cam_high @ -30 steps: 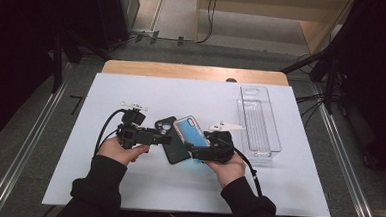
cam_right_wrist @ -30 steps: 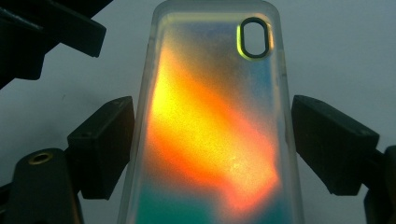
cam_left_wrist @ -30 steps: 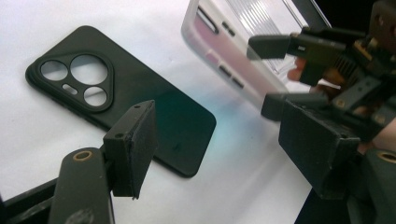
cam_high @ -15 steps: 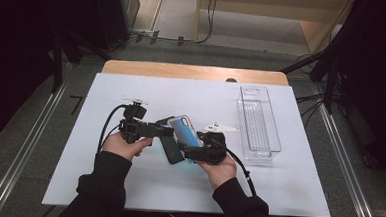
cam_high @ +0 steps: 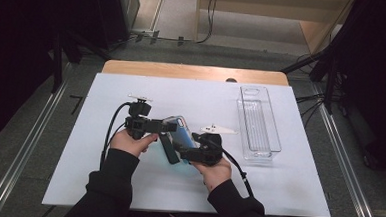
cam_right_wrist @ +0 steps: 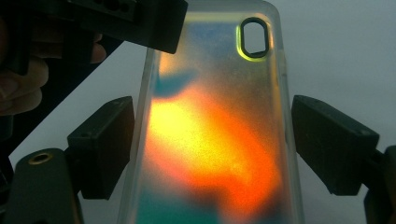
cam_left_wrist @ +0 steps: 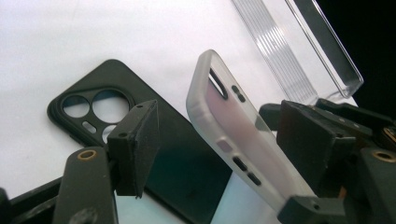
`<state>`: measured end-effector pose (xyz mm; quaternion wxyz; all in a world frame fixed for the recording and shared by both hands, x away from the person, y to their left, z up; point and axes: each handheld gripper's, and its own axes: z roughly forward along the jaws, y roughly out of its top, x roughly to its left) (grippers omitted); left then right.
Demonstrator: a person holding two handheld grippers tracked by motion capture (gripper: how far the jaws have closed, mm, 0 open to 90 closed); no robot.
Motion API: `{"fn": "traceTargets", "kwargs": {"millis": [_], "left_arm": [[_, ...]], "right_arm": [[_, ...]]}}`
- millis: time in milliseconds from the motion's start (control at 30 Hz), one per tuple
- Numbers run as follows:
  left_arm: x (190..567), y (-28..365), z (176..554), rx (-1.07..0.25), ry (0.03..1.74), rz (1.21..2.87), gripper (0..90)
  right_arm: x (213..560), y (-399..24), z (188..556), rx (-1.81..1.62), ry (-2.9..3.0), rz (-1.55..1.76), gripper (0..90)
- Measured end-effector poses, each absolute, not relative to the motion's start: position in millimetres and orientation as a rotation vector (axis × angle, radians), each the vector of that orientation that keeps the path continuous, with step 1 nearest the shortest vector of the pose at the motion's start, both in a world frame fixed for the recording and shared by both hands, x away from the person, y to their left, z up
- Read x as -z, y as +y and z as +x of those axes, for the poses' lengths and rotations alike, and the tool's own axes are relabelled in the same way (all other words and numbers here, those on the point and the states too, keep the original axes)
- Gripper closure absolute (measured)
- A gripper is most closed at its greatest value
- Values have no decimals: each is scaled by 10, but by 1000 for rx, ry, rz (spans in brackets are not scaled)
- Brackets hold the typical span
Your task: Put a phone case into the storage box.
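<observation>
the right gripper (cam_high: 195, 147) sits in the middle of the high view, and its fingers hold the see-through phone case (cam_right_wrist: 215, 126) by its 2 long sides. the case's long axis runs up the frame in the right gripper view, with the camera hole at the top. the case is lifted and tipped on its edge above the bench (cam_high: 127, 185).

the left gripper (cam_left_wrist: 219, 140) comes in from the left of the high view. its fingers (cam_left_wrist: 135, 144) are wide apart and have just closed a little. the case stands between them, close by the right-hand one in the left gripper view; i cannot tell if it touches. the left hand is the nearer one to take the free end.

a black phone case (cam_left_wrist: 88, 112) lies flat on the bench just under the left fingers and could get bumped. a clear plastic tray (cam_high: 258, 122) sits well apart at the right.
</observation>
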<state>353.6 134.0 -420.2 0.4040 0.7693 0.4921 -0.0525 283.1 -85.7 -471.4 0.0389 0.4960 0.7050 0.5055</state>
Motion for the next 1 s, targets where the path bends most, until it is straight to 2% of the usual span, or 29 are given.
{"fn": "traceTargets", "kwargs": {"millis": [133,300,333,400,500,533,667,1000], "left_arm": [[4241,1300,3547,134,1250,1937,319],[4272,1276,3562,165,1272,1904,401],[4275,1275,3562,165,1274,1895,464],[4283,1275,3568,191,1286,1871,532],[4314,1293,3593,281,1272,1808,662],[4314,1293,3593,281,1272,1808,665],[4325,1330,3595,322,1271,1753,798],[4297,1326,3585,355,1272,1721,843]], "right_arm": [[4700,-850,2819,-1561,2149,1506,149],[4685,-844,2809,-1580,2123,1503,150],[4681,-841,2800,-1583,2116,1494,150],[4681,-836,2798,-1580,2115,1486,149],[4692,-820,2801,-1596,2100,1483,149],[4699,-810,2803,-1597,2100,1482,149],[4717,-789,2808,-1600,2097,1463,149],[4720,-765,2805,-1559,2101,1388,141]]}}
